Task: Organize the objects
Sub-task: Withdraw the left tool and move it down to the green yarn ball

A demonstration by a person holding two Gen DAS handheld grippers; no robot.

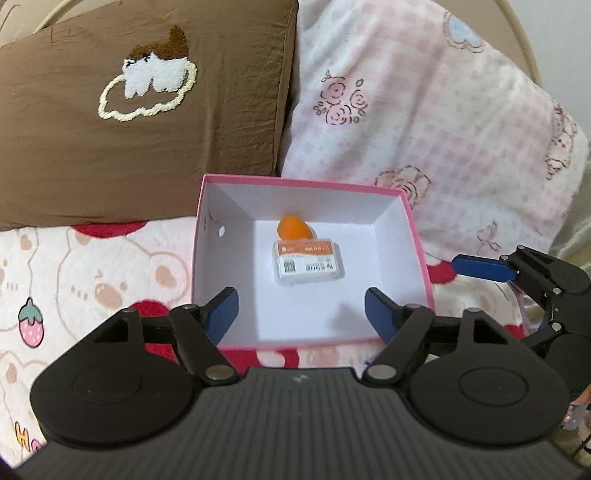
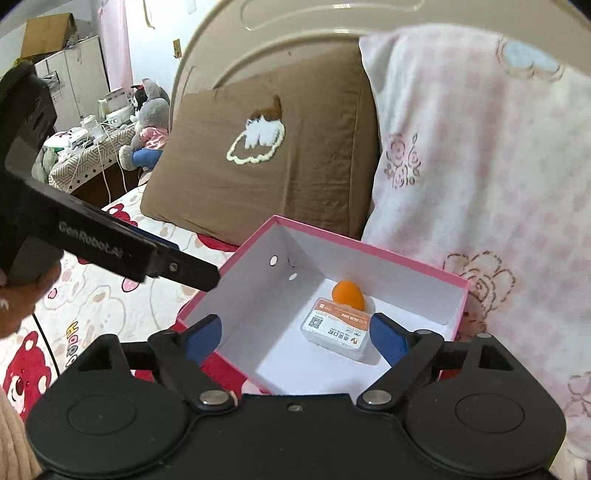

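Note:
A pink box with a white inside lies open on the bed. On its floor are an orange egg-shaped thing and, just in front of it, a small white packet with an orange label. My left gripper hangs open over the box's near half, nothing between its blue pads. At the right edge one of the right gripper's fingers reaches toward the box. In the right wrist view the right gripper is open above the box, over the packet and the orange thing. The left gripper's body crosses the left side.
A brown pillow and a pink floral quilt lean against the headboard right behind the box. The bear-print sheet spreads to the left. A cluttered side table and a plush toy stand beyond the bed. A hand holds the left gripper.

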